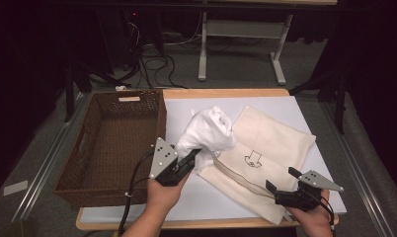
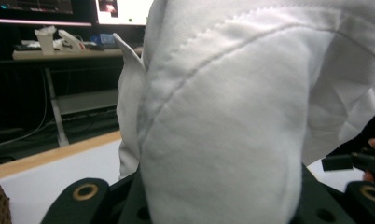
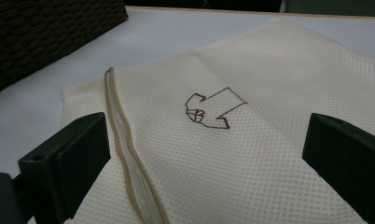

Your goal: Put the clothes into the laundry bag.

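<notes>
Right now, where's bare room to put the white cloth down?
The wicker basket is bare inside. A strip of white table top runs between the basket and the mesh bag, and a patch lies along the near edge between the two hands. It is crowded mid-table: the white cloth, clamped in the left gripper, hangs beside the bag; the right gripper is open over it.

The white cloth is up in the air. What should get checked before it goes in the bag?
1. Left gripper shut on the white cloth: ok.
2. Cloth lifted off the table: ok.
3. Bag lying flat: ok.
4. Bag's zip open: cannot tell.
5. Right gripper holding the bag: not ok, jaws open above it.
6. Basket clear of the path: ok.
</notes>
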Tool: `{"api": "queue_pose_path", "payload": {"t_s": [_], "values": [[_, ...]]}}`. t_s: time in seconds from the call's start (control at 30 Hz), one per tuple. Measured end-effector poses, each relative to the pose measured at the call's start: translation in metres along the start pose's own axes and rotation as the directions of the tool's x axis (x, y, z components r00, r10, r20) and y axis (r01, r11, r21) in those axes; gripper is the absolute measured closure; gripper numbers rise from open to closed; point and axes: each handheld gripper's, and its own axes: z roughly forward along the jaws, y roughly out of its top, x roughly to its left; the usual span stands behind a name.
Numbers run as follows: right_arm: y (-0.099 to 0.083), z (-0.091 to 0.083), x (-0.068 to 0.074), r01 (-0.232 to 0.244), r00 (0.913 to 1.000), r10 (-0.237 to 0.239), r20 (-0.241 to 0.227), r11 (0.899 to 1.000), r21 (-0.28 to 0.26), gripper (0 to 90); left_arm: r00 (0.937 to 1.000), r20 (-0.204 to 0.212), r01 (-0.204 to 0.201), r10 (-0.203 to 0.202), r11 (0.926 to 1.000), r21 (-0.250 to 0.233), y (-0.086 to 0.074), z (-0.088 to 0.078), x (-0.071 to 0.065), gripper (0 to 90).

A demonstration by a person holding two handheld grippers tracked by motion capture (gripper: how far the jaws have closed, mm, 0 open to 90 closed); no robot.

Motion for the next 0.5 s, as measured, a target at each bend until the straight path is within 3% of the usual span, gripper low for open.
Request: {"api": "queue_pose_path", "payload": {"t_s": [0.2,0.27,0.4,0.5], "values": [[0.0,0.001,0.001,0.009,0.9999,-0.009,-0.006,1.0,0.006,2.1,0.9991,0.027,-0.033,0.032,0.9982,0.05,-0.017,-0.014,-0.009,74.6],[0.0,0.001,0.001,0.019,0.9998,-0.019,-0.012,1.0,0.004,2.1,0.9993,0.036,-0.015,0.012,0.997,0.076,-0.025,-0.019,-0.012,74.6],[-0.001,0.002,0.003,0.028,0.9995,-0.028,-0.014,1.0,0.005,2.3,0.9984,0.049,-0.034,0.029,0.9942,0.102,-0.049,-0.024,-0.019,74.5],[-0.001,0.003,0.007,0.045,0.9989,-0.045,-0.017,0.999,0.001,2.1,0.9984,0.056,-0.007,0.001,0.9936,0.113,-0.066,-0.023,-0.018,74.5]]}}
